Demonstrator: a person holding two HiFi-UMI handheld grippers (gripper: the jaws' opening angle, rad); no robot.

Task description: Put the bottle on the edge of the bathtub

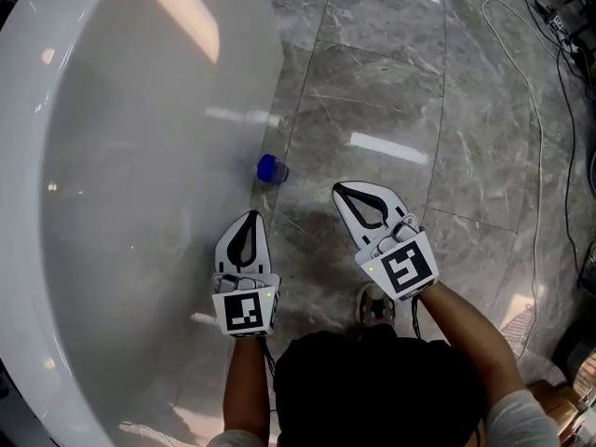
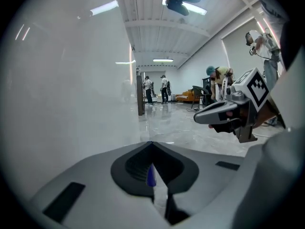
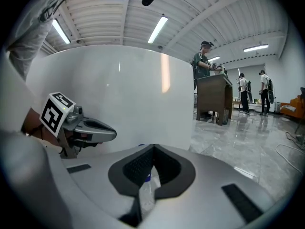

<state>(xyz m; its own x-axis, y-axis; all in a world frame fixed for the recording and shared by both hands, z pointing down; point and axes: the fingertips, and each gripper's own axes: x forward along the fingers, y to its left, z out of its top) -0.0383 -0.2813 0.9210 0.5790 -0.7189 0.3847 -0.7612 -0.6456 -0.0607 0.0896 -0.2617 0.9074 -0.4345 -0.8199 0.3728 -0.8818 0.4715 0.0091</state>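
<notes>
1 btl, 1 tub, 2 tongs.

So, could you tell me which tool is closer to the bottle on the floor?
Left, narrowly. The left tool sits just short of the bottle, pointing at it; the right tool is off to its right.

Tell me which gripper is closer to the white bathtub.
The left gripper: it hangs at the bathtub wall; the right gripper is over the marble floor.

glossy white bathtub, polished grey marble floor
</notes>
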